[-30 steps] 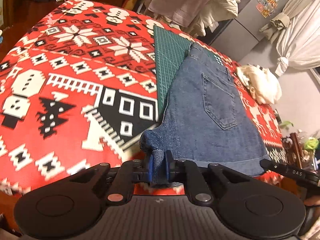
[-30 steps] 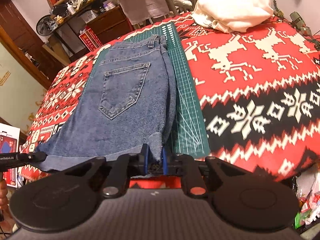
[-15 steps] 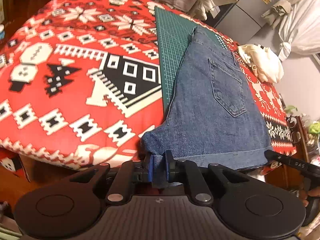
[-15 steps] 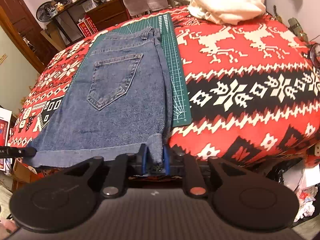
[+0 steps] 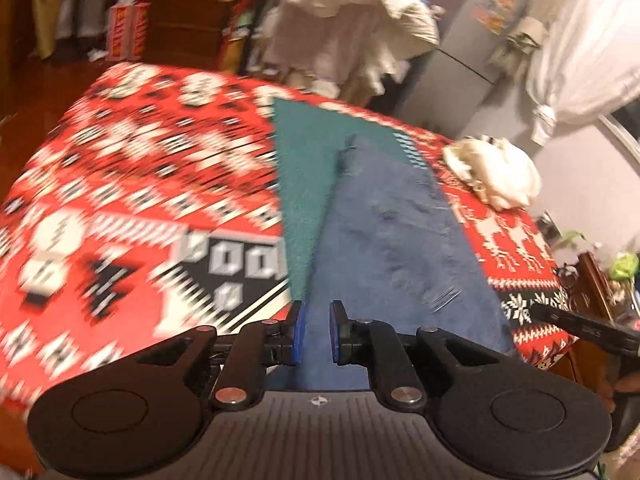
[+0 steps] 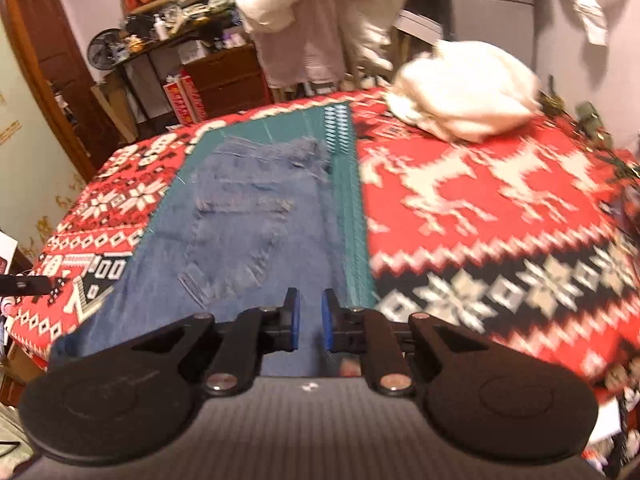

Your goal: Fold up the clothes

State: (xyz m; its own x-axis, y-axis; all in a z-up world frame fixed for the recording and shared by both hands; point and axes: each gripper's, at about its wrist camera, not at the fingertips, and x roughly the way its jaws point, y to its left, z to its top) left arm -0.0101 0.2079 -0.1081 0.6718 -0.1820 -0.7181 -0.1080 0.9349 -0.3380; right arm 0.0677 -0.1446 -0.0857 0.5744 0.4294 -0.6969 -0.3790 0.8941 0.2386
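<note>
The left gripper (image 5: 317, 332), black with blue pads, has its jaws parted by a narrow gap; denim fills the view between them, but the pads do not appear to press it. The right gripper (image 6: 307, 326), of the same build, also stands with its jaws slightly apart, with denim visible through the gap. Both views are blurred.

From each gripper the pair of blue denim shorts (image 5: 392, 248) (image 6: 248, 240) stretches away toward 12 o'clock, lying flat with a back pocket facing up. The hem is nearest the grippers and reaches the table's near edge. The shorts rest on a dark green cutting mat (image 5: 300, 168) (image 6: 348, 216), which shows at 11 o'clock in the left view and as a strip at 1 o'clock in the right view.

The mat lies on a red, black and white patterned tablecloth (image 5: 120, 208) (image 6: 500, 216). A crumpled cream-white garment (image 5: 496, 174) (image 6: 464, 96) sits on the cloth at 1 o'clock, well apart from the shorts.
</note>
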